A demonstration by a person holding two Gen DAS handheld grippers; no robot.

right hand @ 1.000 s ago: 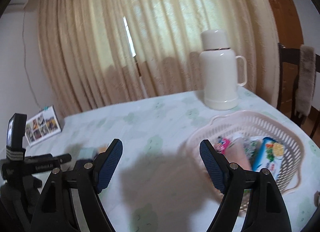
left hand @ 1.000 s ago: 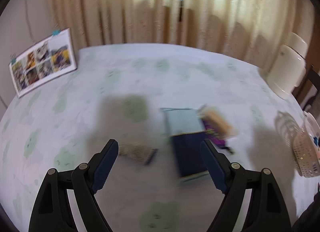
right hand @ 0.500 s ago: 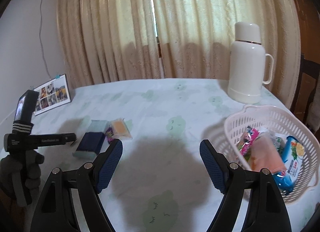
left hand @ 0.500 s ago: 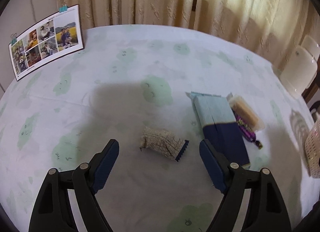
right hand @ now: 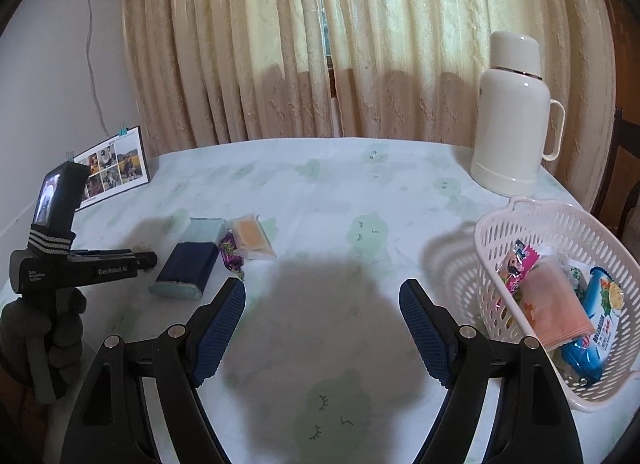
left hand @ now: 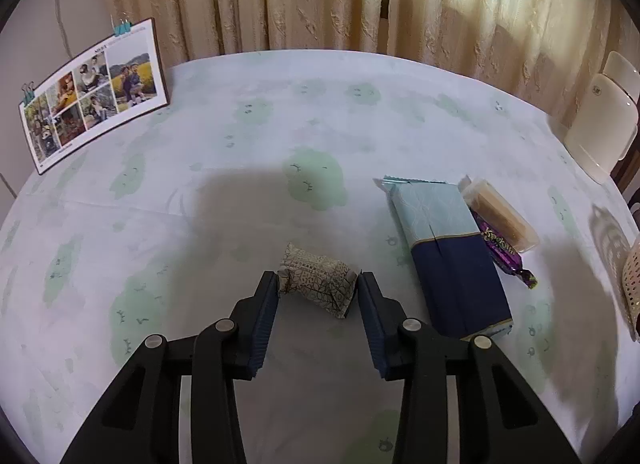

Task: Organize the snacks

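A small patterned beige snack packet [left hand: 316,280] lies on the green-printed tablecloth [left hand: 248,192]. My left gripper [left hand: 318,278] is closing on it, and its dark blue pads touch both ends of the packet. To its right lie a light-and-dark blue pack [left hand: 444,248], a purple candy [left hand: 502,252] and an orange wafer pack [left hand: 500,216]. My right gripper [right hand: 322,292] hangs open over bare cloth with nothing between its fingers. To its right, a white basket [right hand: 520,224] holds several snack packs.
A cream thermos jug [right hand: 512,112] stands at the back right beside the basket. A photo calendar [left hand: 92,92] leans at the table's far left edge. Curtains close off the back. A gloved hand [right hand: 48,328] holding the left gripper shows in the right wrist view.
The left jaws have gone from wide apart to touching the patterned packet, having come closer to it. The right gripper's view swung left, then settled; its jaws stayed open.
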